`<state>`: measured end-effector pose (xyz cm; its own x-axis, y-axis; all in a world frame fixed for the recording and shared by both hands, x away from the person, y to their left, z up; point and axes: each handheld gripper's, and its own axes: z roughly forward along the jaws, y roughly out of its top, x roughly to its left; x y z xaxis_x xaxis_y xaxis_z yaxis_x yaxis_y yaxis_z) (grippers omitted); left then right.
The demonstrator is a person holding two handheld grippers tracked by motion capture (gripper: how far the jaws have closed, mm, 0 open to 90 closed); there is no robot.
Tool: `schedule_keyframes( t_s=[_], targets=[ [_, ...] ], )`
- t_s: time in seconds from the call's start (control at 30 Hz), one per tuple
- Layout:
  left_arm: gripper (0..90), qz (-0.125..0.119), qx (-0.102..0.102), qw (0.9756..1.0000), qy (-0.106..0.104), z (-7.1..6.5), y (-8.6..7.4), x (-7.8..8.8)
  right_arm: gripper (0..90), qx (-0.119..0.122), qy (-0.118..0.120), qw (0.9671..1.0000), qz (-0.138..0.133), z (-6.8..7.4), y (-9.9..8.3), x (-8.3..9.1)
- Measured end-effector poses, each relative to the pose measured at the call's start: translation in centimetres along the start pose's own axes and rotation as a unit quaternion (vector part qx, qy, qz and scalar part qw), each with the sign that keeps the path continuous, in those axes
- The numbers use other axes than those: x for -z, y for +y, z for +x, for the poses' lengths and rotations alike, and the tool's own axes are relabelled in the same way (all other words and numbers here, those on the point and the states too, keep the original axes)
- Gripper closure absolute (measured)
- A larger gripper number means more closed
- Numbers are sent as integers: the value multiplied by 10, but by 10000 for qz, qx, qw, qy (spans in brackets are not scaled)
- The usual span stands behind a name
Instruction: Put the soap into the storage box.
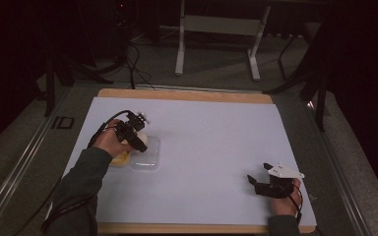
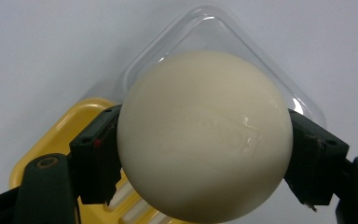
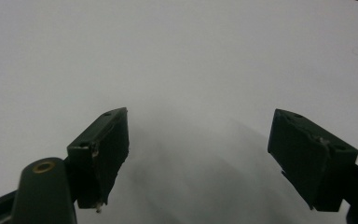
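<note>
Your left hand-held gripper point(image 2: 205, 154) clamps the cream soap bar point(image 2: 204, 135) across its width, above the yellow dish point(image 2: 51, 140) and clear lid point(image 2: 214, 28) — a centred hold, likely for placing; your right hand-held gripper point(image 3: 198, 154) rests wide open, empty, on the counter point(image 1: 211, 128).

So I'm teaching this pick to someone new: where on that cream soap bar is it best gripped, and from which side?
Grip the cream soap bar across its widest middle, as the left gripper does now, one pad on each opposite flank. It is smooth and rounded, so an off-centre pinch would likely squirt it out. Come from above, since the yellow dish and clear lid lie beneath.
</note>
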<state>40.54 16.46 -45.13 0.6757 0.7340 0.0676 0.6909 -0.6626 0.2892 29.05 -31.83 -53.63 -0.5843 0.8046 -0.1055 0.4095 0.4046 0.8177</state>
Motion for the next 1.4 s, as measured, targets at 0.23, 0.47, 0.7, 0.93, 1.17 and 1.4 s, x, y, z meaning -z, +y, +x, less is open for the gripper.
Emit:
schedule_keyframes(
  t_s=[0.23, 0.47, 0.7, 0.93, 1.17, 1.4],
  targets=[
    [238, 23, 121, 9999, 43, 11, -8, 5, 202, -1, 0, 10000, 2, 0, 0, 0],
    [238, 69, 282, 9995, 94, 21, -20, 6, 202, 1, -3, 10000, 3, 0, 0, 0],
    [238, 174, 417, 9989, 112, 29, -28, 2, 202, -2, -7, 10000, -3, 0, 0, 0],
    [238, 174, 495, 9985, 126, 36, -36, -1, 202, 0, -9, 10000, -4, 0, 0, 0],
    [238, 277, 480, 9983, 200, 42, -43, -7, 202, -1, -10, 10000, -4, 0, 0, 0],
    [238, 331, 370, 9984, 273, 45, -50, -12, 202, 1, -7, 10000, -2, 0, 0, 0]
  ],
)
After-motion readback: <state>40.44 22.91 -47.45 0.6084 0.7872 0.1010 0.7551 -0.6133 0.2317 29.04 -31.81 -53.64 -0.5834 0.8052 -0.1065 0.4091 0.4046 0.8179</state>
